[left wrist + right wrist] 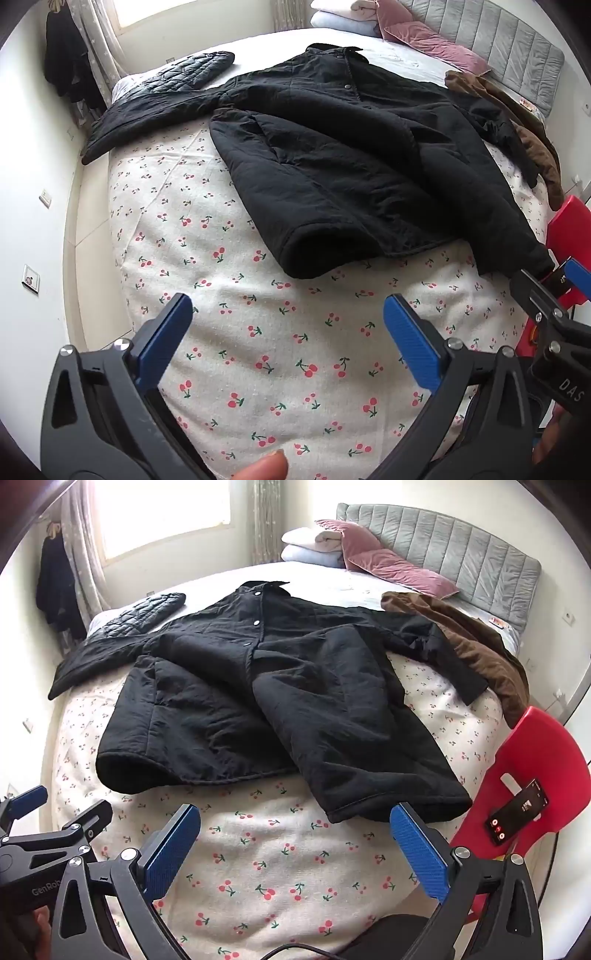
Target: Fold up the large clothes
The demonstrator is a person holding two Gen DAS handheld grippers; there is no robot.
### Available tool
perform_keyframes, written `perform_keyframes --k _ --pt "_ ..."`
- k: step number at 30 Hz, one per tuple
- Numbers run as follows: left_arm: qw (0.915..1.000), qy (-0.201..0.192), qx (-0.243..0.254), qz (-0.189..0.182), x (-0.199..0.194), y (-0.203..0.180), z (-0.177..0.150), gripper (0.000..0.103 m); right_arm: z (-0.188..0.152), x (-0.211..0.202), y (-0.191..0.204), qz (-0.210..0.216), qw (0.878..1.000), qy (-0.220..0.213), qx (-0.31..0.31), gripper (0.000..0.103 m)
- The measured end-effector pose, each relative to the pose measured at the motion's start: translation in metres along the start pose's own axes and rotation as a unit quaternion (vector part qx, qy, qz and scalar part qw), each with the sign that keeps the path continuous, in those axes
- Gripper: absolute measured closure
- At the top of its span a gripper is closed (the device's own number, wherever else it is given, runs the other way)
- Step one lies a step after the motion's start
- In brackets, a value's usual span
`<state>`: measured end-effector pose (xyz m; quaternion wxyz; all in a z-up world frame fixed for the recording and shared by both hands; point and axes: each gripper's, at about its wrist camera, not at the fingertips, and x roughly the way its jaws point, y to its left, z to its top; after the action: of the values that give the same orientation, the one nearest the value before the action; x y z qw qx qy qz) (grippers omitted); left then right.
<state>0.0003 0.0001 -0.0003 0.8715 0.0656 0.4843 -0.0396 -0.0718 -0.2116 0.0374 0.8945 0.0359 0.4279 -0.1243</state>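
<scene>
Bed [258, 867]: black jacket [277, 701] beyond both grippers [295, 834]

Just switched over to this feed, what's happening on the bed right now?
A person holds a gripper in each hand over a bed with a cherry-print sheet. A large black jacket lies spread out on it, sleeves out to the sides, not yet folded. The left gripper and right gripper are both open and empty, short of the jacket's hem. A brown garment and a quilted black one lie further back; a phone sits on a red chair.
</scene>
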Motion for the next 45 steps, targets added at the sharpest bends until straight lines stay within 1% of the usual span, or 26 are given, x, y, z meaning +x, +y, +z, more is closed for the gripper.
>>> perform_keyframes --k 3,4,10,22,45 --pt "1.0 0.0 -0.002 -0.001 0.0 0.0 0.0 0.0 0.0 -0.002 -0.003 0.001 1.0 -0.002 0.005 0.0" --pt "1.0 0.001 -0.002 0.0 0.001 0.0 0.0 0.0 0.001 0.007 -0.002 0.0 1.0 0.001 0.001 0.0" --pt "1.0 0.003 0.0 -0.006 0.004 -0.005 0.003 0.0 0.008 0.01 -0.001 -0.005 1.0 0.006 -0.002 0.0" --pt "0.9998 -0.002 -0.008 -0.017 0.005 0.003 0.004 0.0 0.009 0.013 -0.005 -0.006 1.0 0.008 0.0 0.0" --pt "0.9997 -0.001 -0.013 -0.019 0.002 0.007 0.004 0.0 0.009 0.014 -0.004 -0.004 1.0 0.01 0.001 0.0"
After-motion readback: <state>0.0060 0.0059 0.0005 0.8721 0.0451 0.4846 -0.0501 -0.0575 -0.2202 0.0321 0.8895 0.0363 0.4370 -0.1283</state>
